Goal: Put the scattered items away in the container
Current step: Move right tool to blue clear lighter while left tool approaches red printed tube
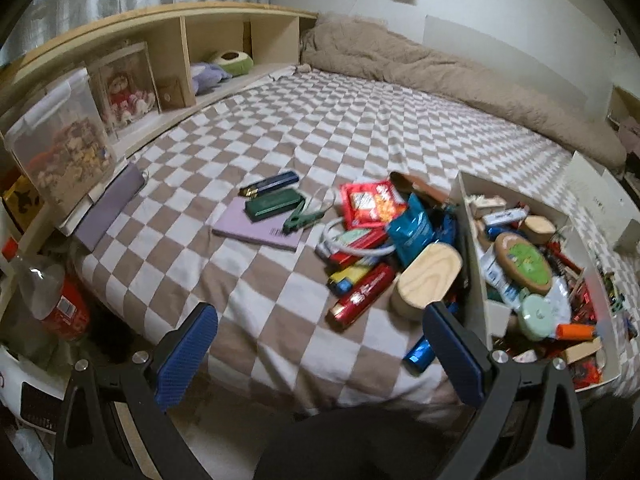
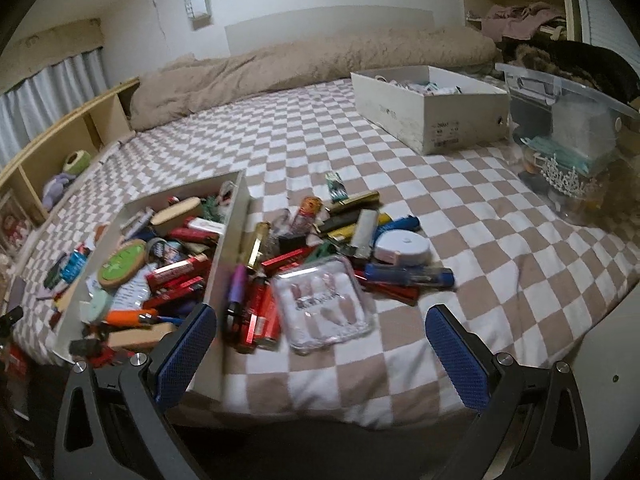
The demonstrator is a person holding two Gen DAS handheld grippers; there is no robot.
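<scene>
Box (image 2: pixel 230 248) is seen on the bed (image 2: pixel 460 216), already heaped, with clutter piled against both sides. Left gripper (image 1: pixel 320 356) and right gripper (image 2: pixel 320 356) are held wide, empty. More items may be spilled over the overfilled rim.

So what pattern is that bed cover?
Beige and white checks on the bed cover, clearest in the right wrist view.

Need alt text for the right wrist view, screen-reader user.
Open right gripper hovers empty over a checkered bed, facing a clear plastic case amid scattered lighters and small items. A white box already full of items sits to its left.
</scene>
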